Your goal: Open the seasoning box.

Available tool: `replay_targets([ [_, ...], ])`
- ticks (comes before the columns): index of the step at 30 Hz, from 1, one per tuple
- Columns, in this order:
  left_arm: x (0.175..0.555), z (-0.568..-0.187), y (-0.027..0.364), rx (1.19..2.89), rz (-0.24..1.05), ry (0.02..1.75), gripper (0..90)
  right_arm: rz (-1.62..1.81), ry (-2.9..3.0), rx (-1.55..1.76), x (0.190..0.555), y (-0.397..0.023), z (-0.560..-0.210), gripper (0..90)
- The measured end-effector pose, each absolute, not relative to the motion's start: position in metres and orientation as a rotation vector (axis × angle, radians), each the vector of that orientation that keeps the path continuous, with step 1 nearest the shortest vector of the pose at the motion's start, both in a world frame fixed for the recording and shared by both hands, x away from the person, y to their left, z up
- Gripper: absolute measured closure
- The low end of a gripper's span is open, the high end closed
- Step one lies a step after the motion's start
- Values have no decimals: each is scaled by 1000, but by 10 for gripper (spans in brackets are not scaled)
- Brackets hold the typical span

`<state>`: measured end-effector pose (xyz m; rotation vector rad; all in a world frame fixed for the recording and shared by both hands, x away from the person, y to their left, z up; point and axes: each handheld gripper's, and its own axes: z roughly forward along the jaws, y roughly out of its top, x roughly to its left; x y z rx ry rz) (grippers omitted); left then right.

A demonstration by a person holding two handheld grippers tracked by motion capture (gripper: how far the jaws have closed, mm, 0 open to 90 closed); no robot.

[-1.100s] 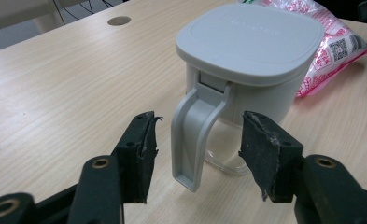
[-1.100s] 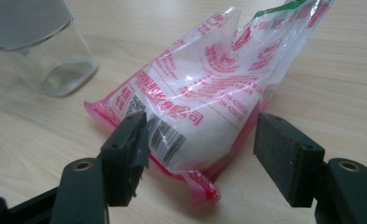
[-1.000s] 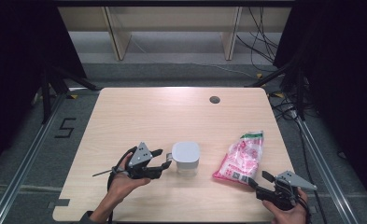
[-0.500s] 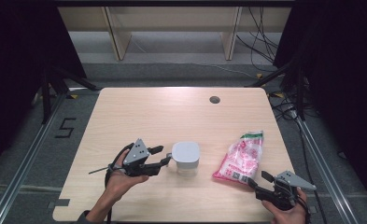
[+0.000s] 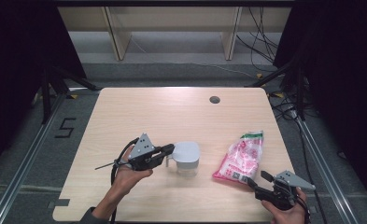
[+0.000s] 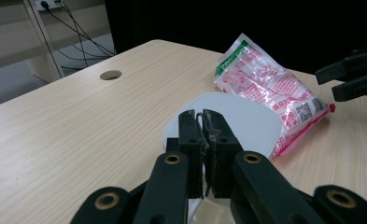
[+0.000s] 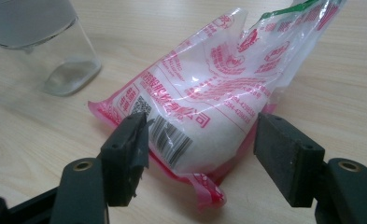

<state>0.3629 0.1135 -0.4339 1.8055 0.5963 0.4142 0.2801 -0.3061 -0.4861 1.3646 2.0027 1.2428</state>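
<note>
Left gripper (image 5: 170, 150) at the table's (image 5: 172, 112) 7 o'clock; jaws have just closed, pinching the clear handle of the white-lidded jug (image 5: 187, 157), just below table centre. Right gripper (image 5: 258, 179) at 5 o'clock, jaws spread, tips either side of the pink bag's (image 5: 241, 157) near end, apparently not pressing it.

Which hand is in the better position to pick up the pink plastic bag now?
The right. The right gripper has open fingers at the near end of the pink plastic bag of white grains, while the left gripper is shut on the handle of the clear lidded jug.
</note>
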Motion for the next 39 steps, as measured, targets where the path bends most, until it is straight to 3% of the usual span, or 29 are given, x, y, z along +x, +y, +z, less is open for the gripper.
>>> replay_targets([
  [28, 369, -447, 112, 1809, 403, 643, 888, 1325, 2146, 1111, 297, -243, -480, 382],
  [39, 368, -448, 115, 1811, 405, 644, 889, 1351, 2219, 982, 309, -210, -473, 532],
])
